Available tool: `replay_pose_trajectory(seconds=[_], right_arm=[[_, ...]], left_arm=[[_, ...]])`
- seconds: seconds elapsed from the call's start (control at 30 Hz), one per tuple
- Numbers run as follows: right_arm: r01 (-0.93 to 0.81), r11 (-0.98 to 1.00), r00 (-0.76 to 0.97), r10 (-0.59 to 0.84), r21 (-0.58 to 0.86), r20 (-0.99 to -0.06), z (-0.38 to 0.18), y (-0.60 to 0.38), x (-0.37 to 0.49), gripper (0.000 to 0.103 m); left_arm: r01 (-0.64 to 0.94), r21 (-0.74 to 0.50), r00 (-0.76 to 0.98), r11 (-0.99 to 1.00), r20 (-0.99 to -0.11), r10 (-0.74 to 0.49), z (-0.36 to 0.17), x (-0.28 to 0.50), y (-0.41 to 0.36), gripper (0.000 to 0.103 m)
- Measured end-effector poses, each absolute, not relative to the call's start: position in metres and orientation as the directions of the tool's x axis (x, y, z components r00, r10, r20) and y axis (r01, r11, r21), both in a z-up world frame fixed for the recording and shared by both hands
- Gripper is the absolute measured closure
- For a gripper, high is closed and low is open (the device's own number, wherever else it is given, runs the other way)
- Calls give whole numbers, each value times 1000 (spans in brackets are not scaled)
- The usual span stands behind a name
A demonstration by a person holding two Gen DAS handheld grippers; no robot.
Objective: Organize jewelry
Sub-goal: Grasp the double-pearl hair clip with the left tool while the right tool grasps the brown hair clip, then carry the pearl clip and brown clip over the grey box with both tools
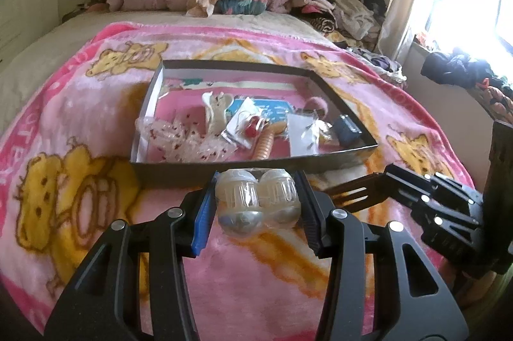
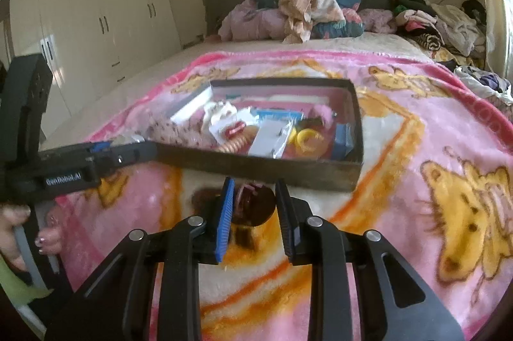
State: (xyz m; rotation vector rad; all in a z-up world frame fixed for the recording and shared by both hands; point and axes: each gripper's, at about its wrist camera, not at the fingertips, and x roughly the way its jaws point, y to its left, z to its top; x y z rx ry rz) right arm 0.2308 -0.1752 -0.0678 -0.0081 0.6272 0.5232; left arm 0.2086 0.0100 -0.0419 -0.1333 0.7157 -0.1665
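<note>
Pink bear-print blanket [image 1: 96,123] over bed, cream wardrobes [image 2: 96,4] beyond.

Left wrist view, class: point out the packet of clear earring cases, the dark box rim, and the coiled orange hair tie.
packet of clear earring cases [image 1: 258,201]: left wrist view, packet's middle.
dark box [image 1: 224,169]: left wrist view, near wall.
coiled orange hair tie [image 1: 266,143]: left wrist view, coil's middle.

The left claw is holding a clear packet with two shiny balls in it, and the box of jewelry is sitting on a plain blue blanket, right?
Almost. The left gripper does hold the clear packet, but the box sits on a pink blanket printed with yellow bears, as the left wrist view shows.
</note>
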Motion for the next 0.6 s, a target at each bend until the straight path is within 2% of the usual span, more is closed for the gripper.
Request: replay_pose_trajectory(seconds=[0.1,0.13,0.17,0.33,0.6], right_arm=[[-470,871,693,465,144,-550,-55,-176,234,78],[-468,873,697,462,139,-549,-51,-176,236,82],[-473,870,693,464,138,-551,-48,-175,239,101],[-452,887,701,419,95,-577,-40,-175,253,100],[-364,911,692,404,194,-598,-67,-211,256,100]], left_arm=[[115,-175,750,978,-630,-201,-36,210,7,65],[116,-175,752,978,-628,-202,-34,211,6,65],[117,-175,753,977,-626,-203,-33,213,6,65],[114,-178,763,977,-614,-201,-26,223,6,65],[129,-189,756,973,-616,-220,-30,229,2,65]])
